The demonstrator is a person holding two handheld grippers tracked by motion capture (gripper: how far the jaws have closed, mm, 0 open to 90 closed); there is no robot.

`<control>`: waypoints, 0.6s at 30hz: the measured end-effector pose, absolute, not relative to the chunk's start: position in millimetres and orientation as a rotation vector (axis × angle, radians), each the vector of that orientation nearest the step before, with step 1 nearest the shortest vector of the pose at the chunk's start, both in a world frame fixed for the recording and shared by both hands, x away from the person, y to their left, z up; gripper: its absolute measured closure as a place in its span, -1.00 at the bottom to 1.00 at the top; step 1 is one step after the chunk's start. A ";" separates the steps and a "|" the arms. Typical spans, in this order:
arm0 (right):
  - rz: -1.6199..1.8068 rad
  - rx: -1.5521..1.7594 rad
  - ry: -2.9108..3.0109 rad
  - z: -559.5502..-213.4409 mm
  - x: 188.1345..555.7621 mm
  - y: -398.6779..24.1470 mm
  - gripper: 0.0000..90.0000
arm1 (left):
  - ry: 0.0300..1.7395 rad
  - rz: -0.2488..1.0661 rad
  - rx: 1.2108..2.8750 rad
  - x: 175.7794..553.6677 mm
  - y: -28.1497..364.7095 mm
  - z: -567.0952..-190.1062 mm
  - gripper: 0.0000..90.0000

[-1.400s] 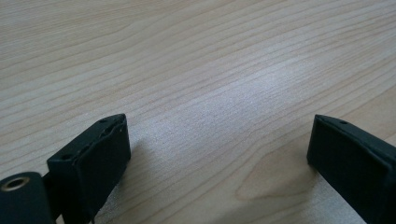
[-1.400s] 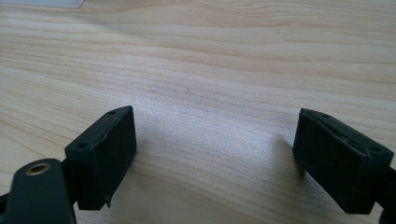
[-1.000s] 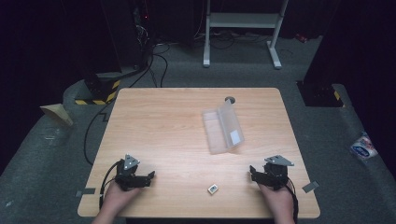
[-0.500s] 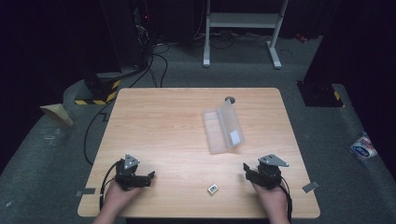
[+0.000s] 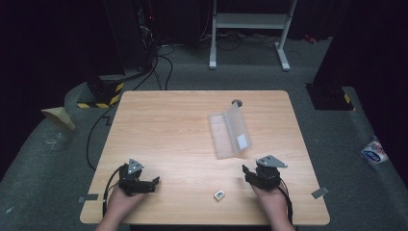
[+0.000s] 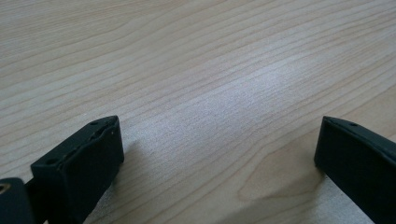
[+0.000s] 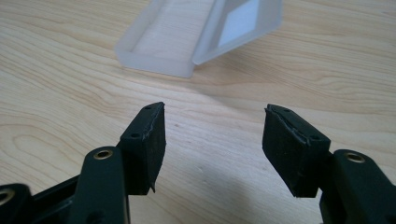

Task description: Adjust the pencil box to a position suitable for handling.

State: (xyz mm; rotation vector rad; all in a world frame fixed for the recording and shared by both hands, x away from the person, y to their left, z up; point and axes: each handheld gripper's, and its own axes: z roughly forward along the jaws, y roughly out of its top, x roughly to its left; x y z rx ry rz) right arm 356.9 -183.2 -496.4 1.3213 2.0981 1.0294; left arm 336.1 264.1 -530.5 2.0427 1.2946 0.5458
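Toward the far right of the counter [image 5: 168,125] lies a clear plastic case [image 5: 230,135], open, with its lid standing up along one long edge and a pale label on the lid's inner face. From the right gripper view the case [image 7: 187,42] sits just ahead of the fingers [image 7: 148,140], its shallow tray empty as far as can be seen and its frosted walls thin.

It looks light and fairly stiff, but smooth enough to skid on the wood if pushed from one side. The hinge is probably its weak point, so a hold across the tray's short end wall or over one long rim would likely serve better than a pinch on the raised lid. A firm squeeze could flex the walls.

The right gripper [image 5: 254,174] rests near the counter's front edge, aimed at the case; its fingers have just been closing and now stand partly open with nothing between them. The left gripper [image 5: 144,184] sits at the front left, well apart from the case, its fingers [image 6: 79,163] spread wide over bare wood and holding nothing.

Between the two grippers, nearer the right one, a small white card [image 5: 219,195] lies flat by the front edge.
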 end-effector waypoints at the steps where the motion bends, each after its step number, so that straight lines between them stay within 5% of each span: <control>1: 1.029 1.316 2.099 -496.0 357.0 -181.6 -0.13 | 1.293 0.546 2.043 336.2 264.2 -530.5 -0.96; 18: 1.061 1.246 2.146 -491.9 362.8 -152.7 -0.13 | 1.288 0.538 2.072 334.8 293.1 -528.4 -0.94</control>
